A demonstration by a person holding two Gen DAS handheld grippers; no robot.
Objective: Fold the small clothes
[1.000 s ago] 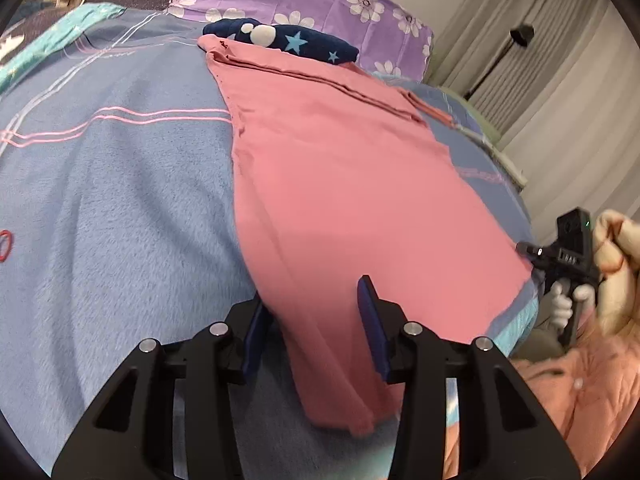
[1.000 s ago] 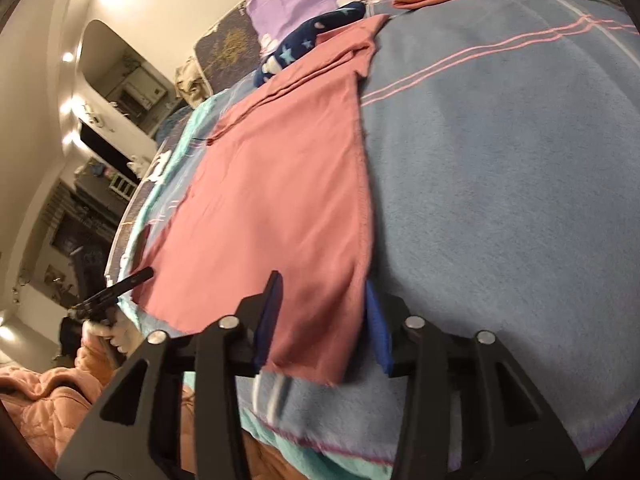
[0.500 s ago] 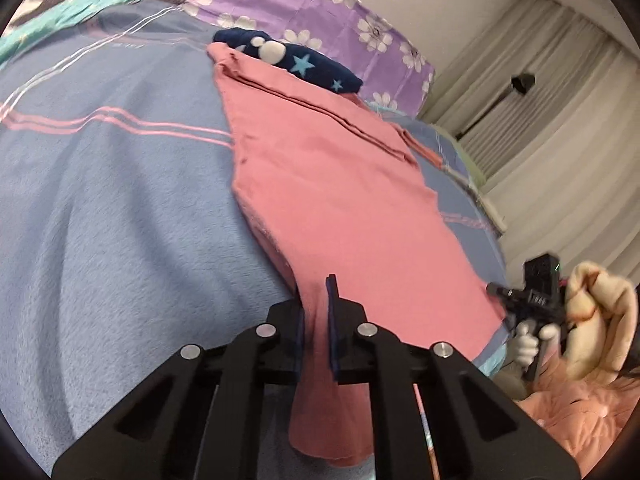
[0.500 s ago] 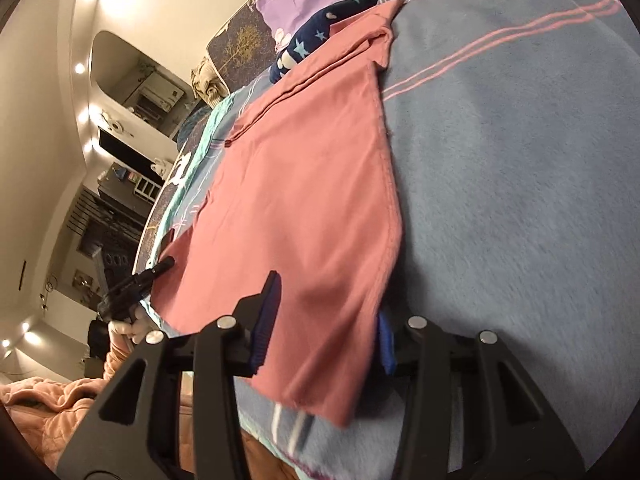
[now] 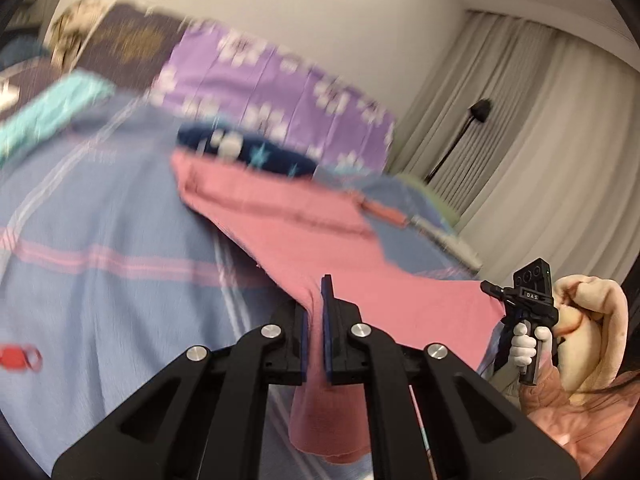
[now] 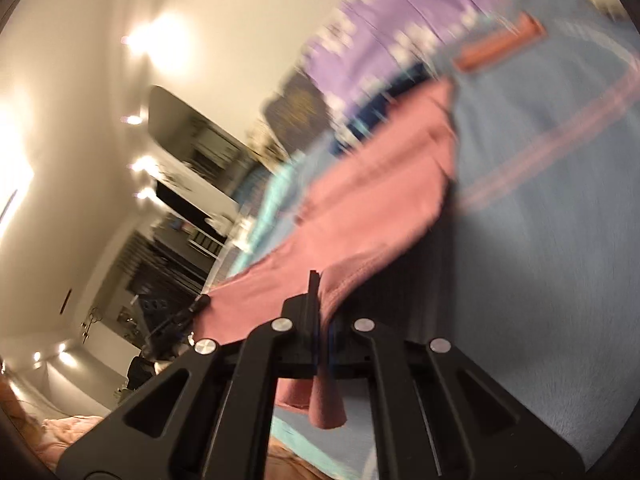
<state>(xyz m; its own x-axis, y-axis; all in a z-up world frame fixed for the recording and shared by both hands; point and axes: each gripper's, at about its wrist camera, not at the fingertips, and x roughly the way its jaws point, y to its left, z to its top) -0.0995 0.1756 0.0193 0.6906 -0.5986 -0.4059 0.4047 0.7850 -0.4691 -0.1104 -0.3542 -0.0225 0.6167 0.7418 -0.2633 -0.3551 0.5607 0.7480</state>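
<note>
On the bed [image 5: 100, 288], both tongs have a bite of the pink cloth [image 5: 312, 236]! Left tongs [image 5: 315, 320] are pinched tight on one near corner, right tongs [image 6: 320, 320] clamped on the other, loose ends dangling below each. It looks soft, light and floppy, so I'd say it sags wherever it isn't held; corners and hem are the sensible places to grip, with both taken evenly to keep the edge straight. The far end lies by the navy star cloth [image 5: 256, 152]. Compared with a second ago, both tongs went from wide to closed, and the near edge has come up off the blanket, tenting toward the cameras.
</note>
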